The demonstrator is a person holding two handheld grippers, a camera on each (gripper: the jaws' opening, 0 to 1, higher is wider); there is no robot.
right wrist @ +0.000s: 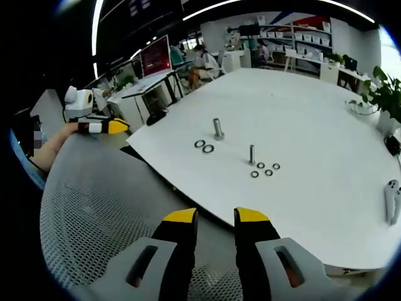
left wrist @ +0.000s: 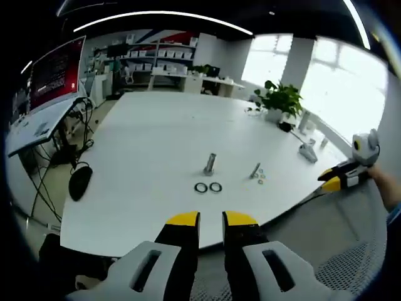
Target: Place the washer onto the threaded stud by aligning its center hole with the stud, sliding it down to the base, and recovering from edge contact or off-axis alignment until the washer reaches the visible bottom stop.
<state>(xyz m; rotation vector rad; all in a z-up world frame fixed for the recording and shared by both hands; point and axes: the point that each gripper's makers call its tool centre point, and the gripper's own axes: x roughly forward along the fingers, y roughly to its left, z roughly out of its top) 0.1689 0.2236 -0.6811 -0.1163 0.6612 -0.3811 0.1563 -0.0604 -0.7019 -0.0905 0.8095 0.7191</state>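
Jaws of both grippers slightly parted and empty, before any pickup.
Left gripper (left wrist: 211,219) low centre; beyond, two washers (left wrist: 208,187) lie before the larger stud (left wrist: 210,164), mid-frame. Right gripper (right wrist: 216,216) must next reach and pinch one washer.

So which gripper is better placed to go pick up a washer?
Probably the left gripper: it points straight at the two larger washers and the stud. The right gripper hangs off the table's edge.
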